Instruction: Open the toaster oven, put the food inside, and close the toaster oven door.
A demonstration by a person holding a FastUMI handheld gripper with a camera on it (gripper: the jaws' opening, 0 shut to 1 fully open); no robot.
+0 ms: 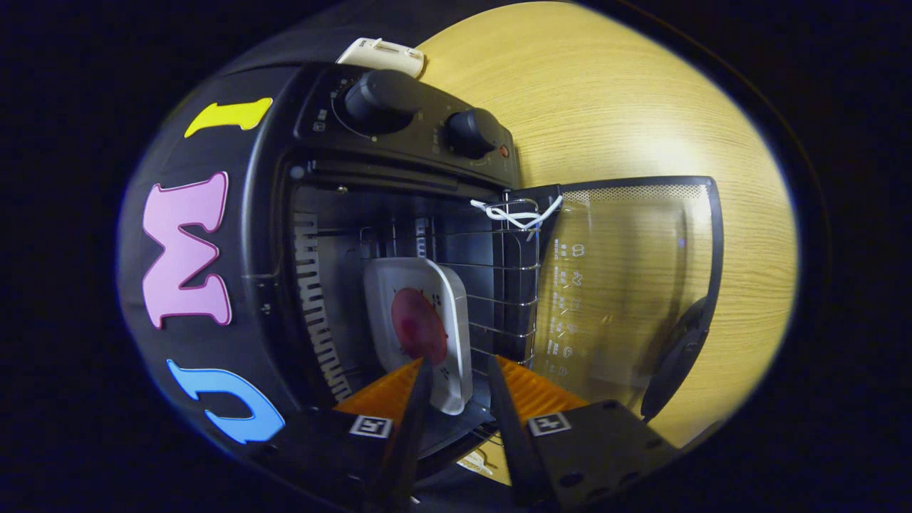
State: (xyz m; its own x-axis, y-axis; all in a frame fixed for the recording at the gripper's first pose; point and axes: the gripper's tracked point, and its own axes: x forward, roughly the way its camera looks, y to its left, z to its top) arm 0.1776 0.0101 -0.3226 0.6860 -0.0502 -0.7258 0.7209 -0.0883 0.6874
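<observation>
Table: a pale wood-grain tabletop carries everything, and the whole view of it is rolled over on its side.
Oven: a black toaster oven with two round black knobs on its control panel stands on the table, its cavity open toward me.
Door: the oven's glass door, black-framed with small white symbols printed on it and a black handle, is swung fully out and lies over the table.
Rack: a wire rack sits inside the cavity; a white cord is knotted on its front bar.
Food: a white rectangular tray holding a round dark-red piece of food rests on the rack inside the oven.
Claw: my gripper reaches into the oven mouth, its fingers parted, with the tray's near end in the gap between them. I cannot tell whether either finger touches the tray.
Beyond: a small white plastic object lies on the table behind the oven.
</observation>
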